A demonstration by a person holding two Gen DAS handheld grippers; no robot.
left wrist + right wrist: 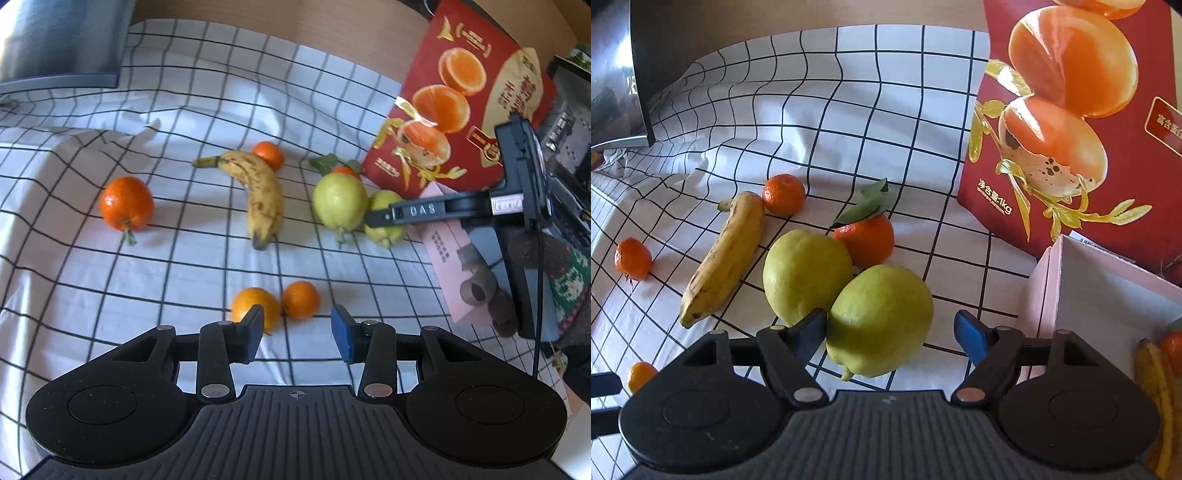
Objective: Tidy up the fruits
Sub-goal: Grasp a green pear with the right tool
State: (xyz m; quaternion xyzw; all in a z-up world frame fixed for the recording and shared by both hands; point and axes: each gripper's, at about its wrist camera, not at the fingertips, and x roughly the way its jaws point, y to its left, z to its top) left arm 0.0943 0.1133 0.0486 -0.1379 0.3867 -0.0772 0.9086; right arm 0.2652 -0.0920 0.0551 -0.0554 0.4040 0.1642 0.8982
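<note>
Checked cloth [820, 122], scattered fruit: right gripper [890, 334] fingers apart around the nearer pear [882, 314] for pickup; left gripper [297, 332] apart, empty.

Your right gripper [890, 332] straddles the near guava [879, 321], left pad touching, right pad apart. The far guava [805, 273] touches it behind-left; a tangerine [866, 240] sits behind both. The banana [726, 258] lies left of the guavas. The box [1108, 291] stands right.
</note>
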